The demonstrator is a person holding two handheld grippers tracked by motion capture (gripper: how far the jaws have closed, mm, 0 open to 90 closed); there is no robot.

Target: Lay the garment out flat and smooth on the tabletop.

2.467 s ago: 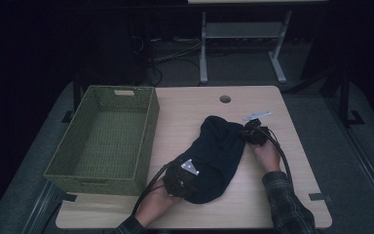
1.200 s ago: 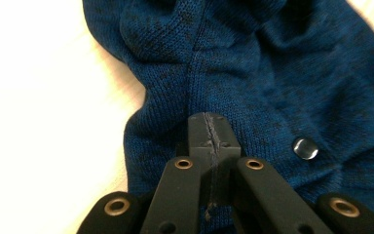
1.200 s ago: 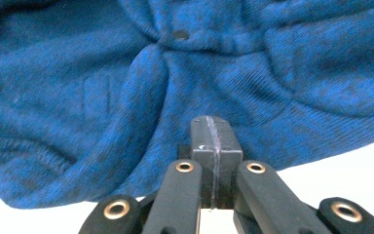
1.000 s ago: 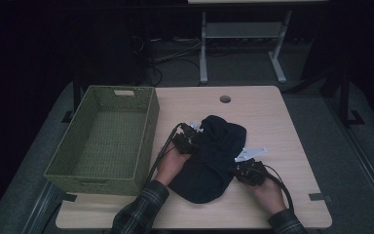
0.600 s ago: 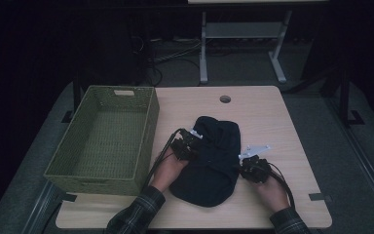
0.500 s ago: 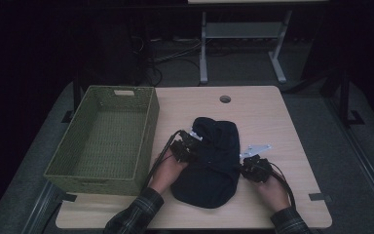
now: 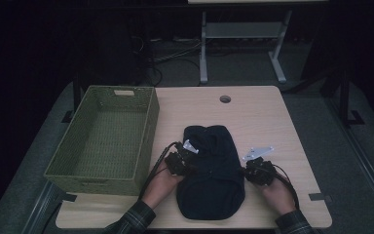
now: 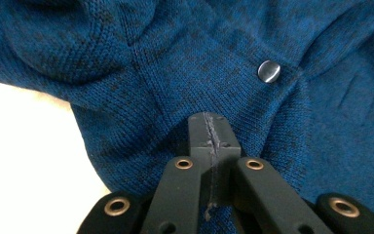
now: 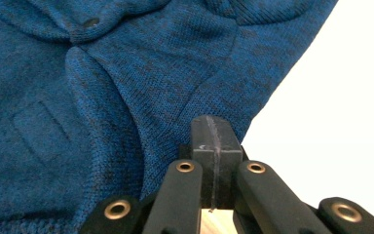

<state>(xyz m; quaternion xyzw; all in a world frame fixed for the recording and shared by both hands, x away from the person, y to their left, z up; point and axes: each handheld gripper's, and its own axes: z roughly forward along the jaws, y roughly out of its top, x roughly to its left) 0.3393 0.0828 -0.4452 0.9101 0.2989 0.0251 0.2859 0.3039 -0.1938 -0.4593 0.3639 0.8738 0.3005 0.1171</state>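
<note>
Both tools, left tool [image 7: 179, 163] and right tool [image 7: 258, 173], clamp the blue knit garment [image 7: 213, 175]

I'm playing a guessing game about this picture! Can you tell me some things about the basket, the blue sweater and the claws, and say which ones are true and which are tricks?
1. The green basket has a toy inside. False: nothing can be seen in it.
2. The blue sweater lies on the table, not in the basket. True.
3. The left claw is wide open. False: its jaws are pressed together, on the sweater.
4. The sweater has a round button. True.
5. The right claw is at the sweater's edge, jaws together. True.
6. The basket sits to the right of the sweater. False: in the high view it is on the left.
</note>
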